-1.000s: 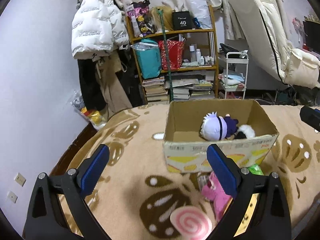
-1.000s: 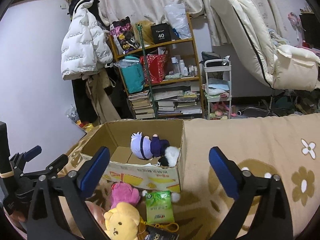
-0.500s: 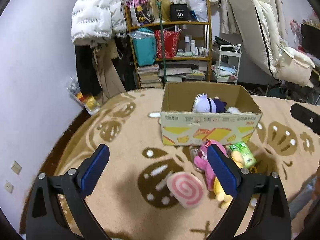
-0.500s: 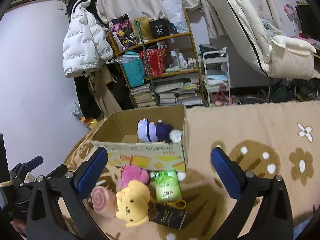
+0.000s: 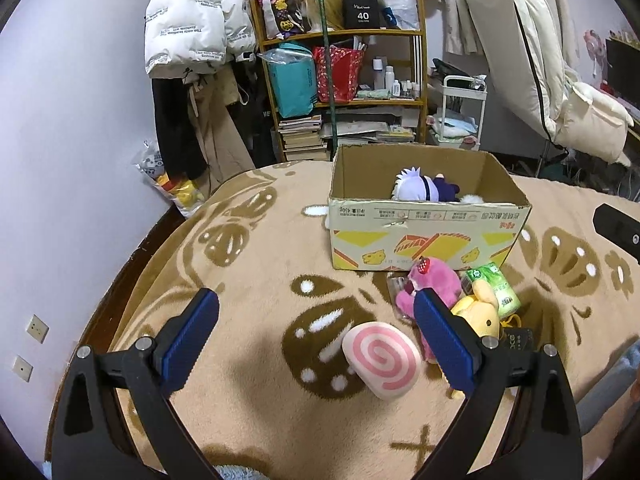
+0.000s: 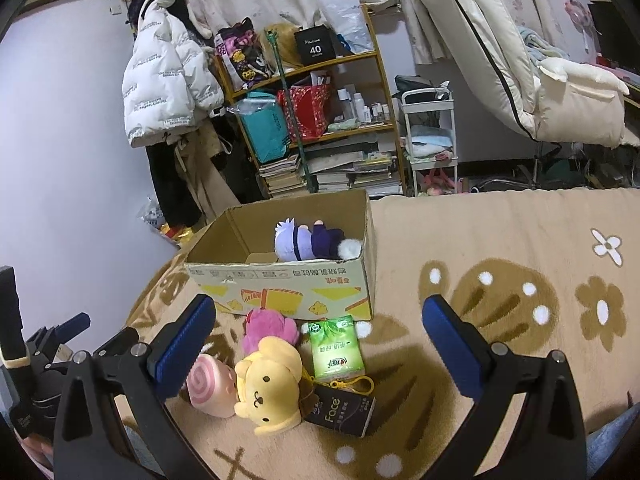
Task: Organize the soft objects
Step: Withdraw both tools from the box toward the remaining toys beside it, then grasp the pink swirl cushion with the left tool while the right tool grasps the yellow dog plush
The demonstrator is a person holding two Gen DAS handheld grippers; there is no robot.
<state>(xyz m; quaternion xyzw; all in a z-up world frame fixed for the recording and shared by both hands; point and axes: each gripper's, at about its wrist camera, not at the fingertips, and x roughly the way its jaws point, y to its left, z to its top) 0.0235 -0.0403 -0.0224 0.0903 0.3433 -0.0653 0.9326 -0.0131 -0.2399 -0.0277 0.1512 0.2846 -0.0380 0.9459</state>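
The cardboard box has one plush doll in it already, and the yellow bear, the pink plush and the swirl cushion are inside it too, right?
Not quite. The cardboard box does hold the doll, but the right wrist view shows the yellow bear, pink plush and swirl cushion lying on the blanket in front of it.

Even, fairly bright indoor light falls from above, and soft dark shadows lie on the beige blanket (image 5: 256, 264) just in front of the cardboard box (image 6: 280, 280). Both views are sharp near the box. Fisheye distortion bends the edges into black corners.
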